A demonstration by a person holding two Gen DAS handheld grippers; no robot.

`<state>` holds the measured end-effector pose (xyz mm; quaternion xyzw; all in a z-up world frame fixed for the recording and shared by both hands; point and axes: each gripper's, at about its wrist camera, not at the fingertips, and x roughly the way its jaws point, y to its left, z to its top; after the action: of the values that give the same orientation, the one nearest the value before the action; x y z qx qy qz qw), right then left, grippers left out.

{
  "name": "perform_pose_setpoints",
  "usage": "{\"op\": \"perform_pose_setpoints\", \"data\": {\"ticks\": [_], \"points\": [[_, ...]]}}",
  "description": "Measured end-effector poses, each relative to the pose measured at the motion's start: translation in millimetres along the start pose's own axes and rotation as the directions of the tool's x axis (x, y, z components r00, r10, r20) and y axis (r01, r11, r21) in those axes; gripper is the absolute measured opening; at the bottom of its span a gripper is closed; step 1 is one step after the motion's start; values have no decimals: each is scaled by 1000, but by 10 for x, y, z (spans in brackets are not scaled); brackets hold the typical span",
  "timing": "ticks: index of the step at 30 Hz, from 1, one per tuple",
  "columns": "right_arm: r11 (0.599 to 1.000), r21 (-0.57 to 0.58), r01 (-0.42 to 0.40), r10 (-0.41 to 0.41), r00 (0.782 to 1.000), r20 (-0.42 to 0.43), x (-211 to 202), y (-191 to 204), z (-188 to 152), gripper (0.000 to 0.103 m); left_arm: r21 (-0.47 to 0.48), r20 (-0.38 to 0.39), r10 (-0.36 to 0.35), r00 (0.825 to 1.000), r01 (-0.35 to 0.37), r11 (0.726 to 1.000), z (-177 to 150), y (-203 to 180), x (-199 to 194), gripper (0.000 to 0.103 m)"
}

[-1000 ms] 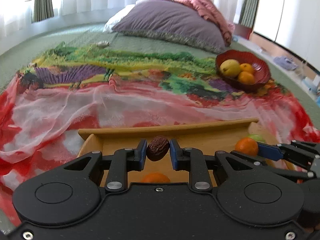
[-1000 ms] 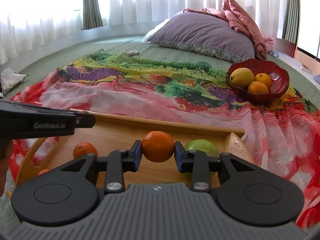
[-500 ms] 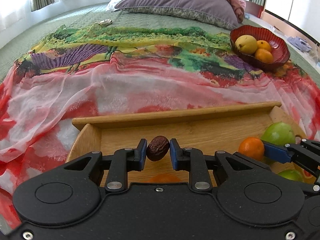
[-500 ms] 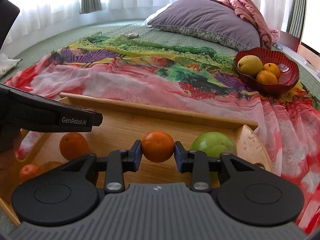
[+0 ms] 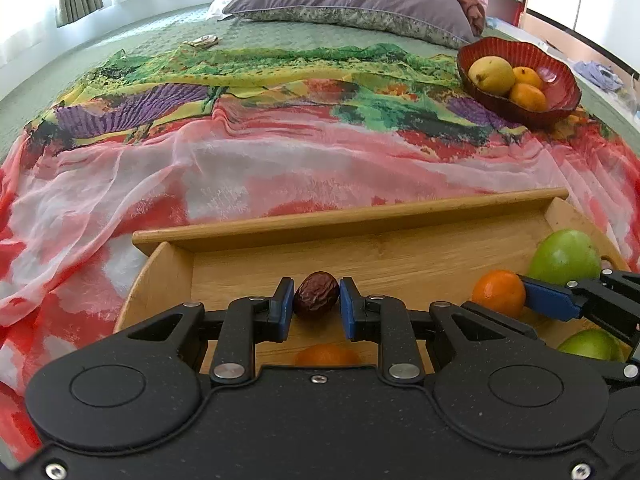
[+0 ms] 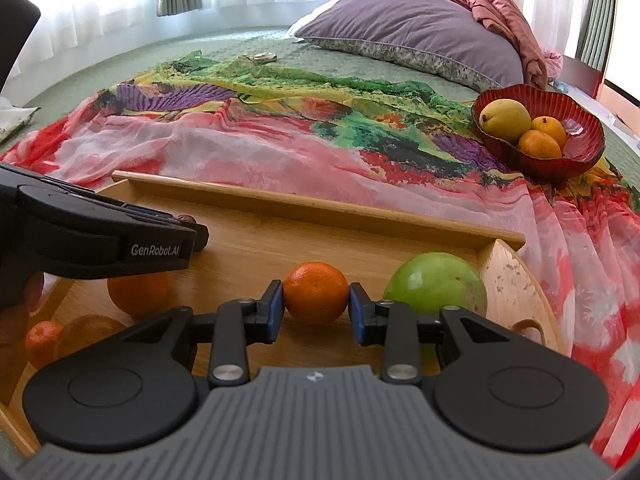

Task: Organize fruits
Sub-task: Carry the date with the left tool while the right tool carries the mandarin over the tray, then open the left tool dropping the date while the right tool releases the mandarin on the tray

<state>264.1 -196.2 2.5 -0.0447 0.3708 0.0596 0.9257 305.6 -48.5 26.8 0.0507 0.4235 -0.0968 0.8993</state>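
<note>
Wooden tray [image 6: 320,208] is lying directly below and ahead of both grippers, on a patterned scarf [image 5: 280,152] spread over the bed. Red bowl [image 6: 580,152] holding a yellow fruit and two small orange ones is sitting well ahead and to the right, apart from the tray.

Green apple [image 6: 436,284] is resting just right of the right gripper [image 6: 316,308], near the tray's end wall. Likely firm, smooth and heavier; a grip across its widest part would suit.

Right gripper is clamping a tangerine [image 6: 316,292] between its blue pads, hanging low over the tray floor; whether it touches the wood, cannot tell. Skin looks soft and slightly yielding, so it probably needs gentle pressure across the middle.

Left gripper [image 5: 316,304] is pinching a dried date [image 5: 316,294], jaws nearly together. Wrinkled, light, probably tacky; unlikely to slip. It is sitting centred between the fingertips, over the tray's left part.

Loose oranges are lying below the left gripper.
</note>
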Motion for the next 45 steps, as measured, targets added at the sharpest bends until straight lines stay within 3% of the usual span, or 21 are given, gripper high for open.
{"op": "perform_pose_setpoints", "data": {"ticks": [13,18,20,24,27,32,39,45], "points": [[1000,4,-3,3,1000,1,3,-10,-27,41,11,11,5,1000,-5,1000,-14,5,9,25],[1000,-6,-5,5,1000,3,-19,-17,-30,42,19,23,14,1000,-15,1000,-35,13,-55,39],[1000,0,-4,4,1000,5,-40,-19,-32,54,16,29,20,999,-21,1000,-49,32,-111,46],[1000,-23,-2,3,999,49,-204,-13,-53,65,28,77,16,997,-18,999,-100,93,-349,68],[999,-46,-2,6,996,87,-369,-26,-63,68,55,111,24,994,-30,998,-149,113,-533,78],[1000,-27,1,3,990,138,-609,-80,-75,75,52,163,14,987,-22,998,-269,125,-858,87],[1000,-18,18,-14,980,199,-904,-78,-163,88,47,229,13,973,-25,999,-502,104,-1220,89],[999,-10,36,-32,973,228,-1132,-59,-308,91,-6,246,18,969,-17,1000,-777,134,-1438,90]]}}
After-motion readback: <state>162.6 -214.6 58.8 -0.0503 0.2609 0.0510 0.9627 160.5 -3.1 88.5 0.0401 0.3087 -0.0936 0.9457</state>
